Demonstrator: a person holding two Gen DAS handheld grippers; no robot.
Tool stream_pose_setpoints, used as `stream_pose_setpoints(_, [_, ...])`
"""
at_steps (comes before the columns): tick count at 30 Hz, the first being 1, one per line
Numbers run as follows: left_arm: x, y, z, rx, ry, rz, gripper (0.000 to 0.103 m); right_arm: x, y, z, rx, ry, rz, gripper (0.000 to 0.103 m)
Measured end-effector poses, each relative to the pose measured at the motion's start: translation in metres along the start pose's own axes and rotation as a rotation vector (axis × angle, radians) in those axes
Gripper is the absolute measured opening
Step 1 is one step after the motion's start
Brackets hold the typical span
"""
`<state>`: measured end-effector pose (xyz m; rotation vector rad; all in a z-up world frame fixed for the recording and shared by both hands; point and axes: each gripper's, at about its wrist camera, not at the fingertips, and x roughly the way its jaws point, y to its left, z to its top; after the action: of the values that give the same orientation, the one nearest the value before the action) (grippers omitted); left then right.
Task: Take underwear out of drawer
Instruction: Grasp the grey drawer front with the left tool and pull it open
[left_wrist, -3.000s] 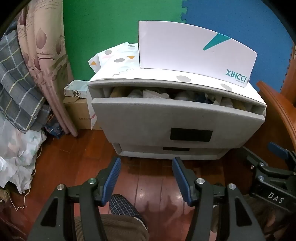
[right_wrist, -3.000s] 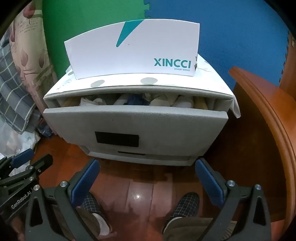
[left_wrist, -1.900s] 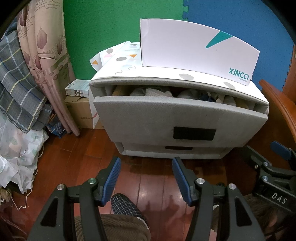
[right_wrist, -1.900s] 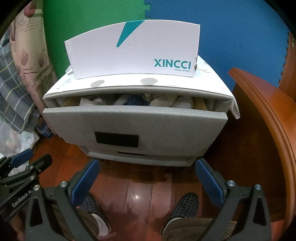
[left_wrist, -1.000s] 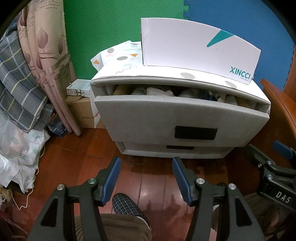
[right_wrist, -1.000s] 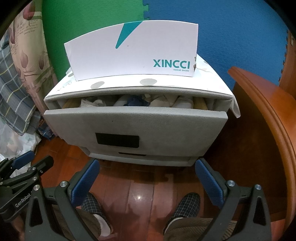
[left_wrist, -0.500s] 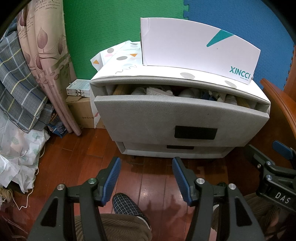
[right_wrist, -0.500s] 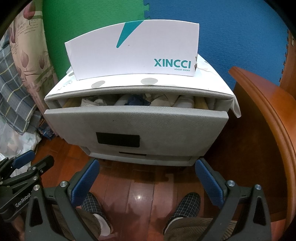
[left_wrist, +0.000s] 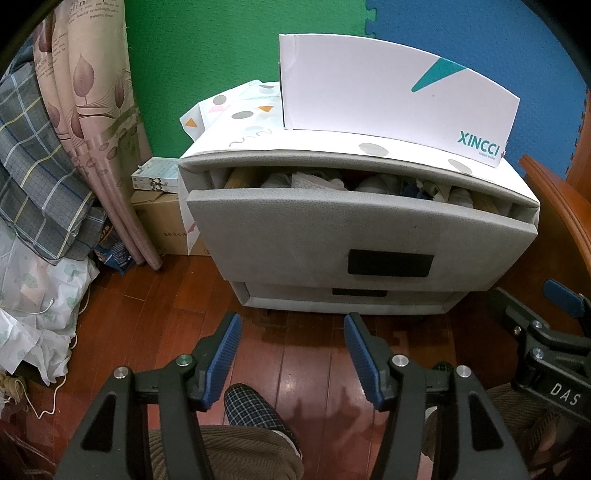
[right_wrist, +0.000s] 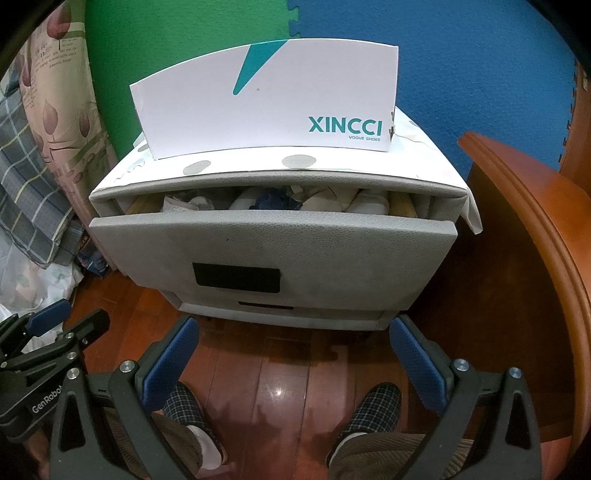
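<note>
A grey cabinet has its top drawer (left_wrist: 332, 229) (right_wrist: 273, 243) pulled partly out. Inside lie rolled pale garments and one dark blue piece of underwear (right_wrist: 273, 201) (left_wrist: 410, 190); most of the drawer's inside is hidden by its front. My left gripper (left_wrist: 291, 332) hangs open over the wooden floor in front of the cabinet, nothing between its blue pads. My right gripper (right_wrist: 291, 341) is open wider, also empty, below the drawer front. Each gripper shows at the edge of the other's view.
A white XINCCI shoe box (right_wrist: 266, 107) stands on the cabinet top. A lower drawer (right_wrist: 280, 314) is closed. Curtain and plaid cloth (left_wrist: 55, 147) hang left, with cardboard boxes (left_wrist: 162, 221). A wooden furniture edge (right_wrist: 535, 229) is right. The person's slippered feet (right_wrist: 373, 406) rest on the floor.
Both views shifted very slightly over the first second or two, then held still. The drawer and both grippers' openings look the same.
</note>
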<state>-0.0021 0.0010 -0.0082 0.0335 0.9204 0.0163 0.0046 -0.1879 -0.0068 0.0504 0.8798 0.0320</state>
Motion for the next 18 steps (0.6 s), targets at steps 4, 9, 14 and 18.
stream_pose_setpoints(4, [0.000, 0.000, -0.001, -0.001, 0.001, -0.002, 0.059, 0.000, 0.000, 0.000, 0.001, -0.002, 0.000, 0.102])
stream_pose_setpoints(9, [0.003, 0.003, -0.001, -0.021, 0.020, -0.038, 0.059, -0.004, -0.001, 0.001, 0.010, -0.021, 0.004, 0.102])
stream_pose_setpoints(14, [0.006, 0.016, 0.005, -0.096, 0.057, -0.120, 0.059, -0.011, -0.011, 0.008, 0.042, -0.025, 0.006, 0.102])
stream_pose_setpoints(18, [0.009, 0.029, 0.017, -0.172, 0.083, -0.176, 0.059, -0.019, -0.027, 0.019, 0.066, -0.028, -0.005, 0.102])
